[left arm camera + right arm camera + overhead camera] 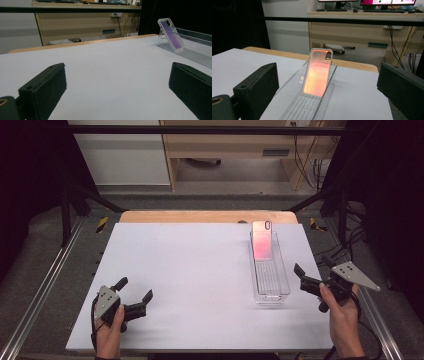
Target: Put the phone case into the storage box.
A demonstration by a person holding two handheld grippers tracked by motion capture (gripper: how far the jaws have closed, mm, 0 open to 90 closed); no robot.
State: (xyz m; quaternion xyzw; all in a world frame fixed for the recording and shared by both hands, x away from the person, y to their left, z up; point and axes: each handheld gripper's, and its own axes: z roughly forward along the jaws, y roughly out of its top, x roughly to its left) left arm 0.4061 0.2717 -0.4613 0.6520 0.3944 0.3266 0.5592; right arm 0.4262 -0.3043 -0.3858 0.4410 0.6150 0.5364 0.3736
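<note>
A phone case (262, 239) with a pink-orange iridescent back leans tilted against the far end of a clear plastic tray (270, 277) at the table's right. In the right gripper view the phone case (318, 72) stands ahead inside the clear tray (294, 107). The left gripper view has the phone case (171, 35) far off at the upper right. My left gripper (134, 289) is open near the front left of the table, nothing between its jaws. My right gripper (312, 265) is open just right of the tray's near end, holding nothing.
A white board (190, 275) covers the wooden table (200, 216). Metal rails (45, 280) run along both sides. A wooden desk (362, 27) and cables (310, 165) stand beyond the far edge.
</note>
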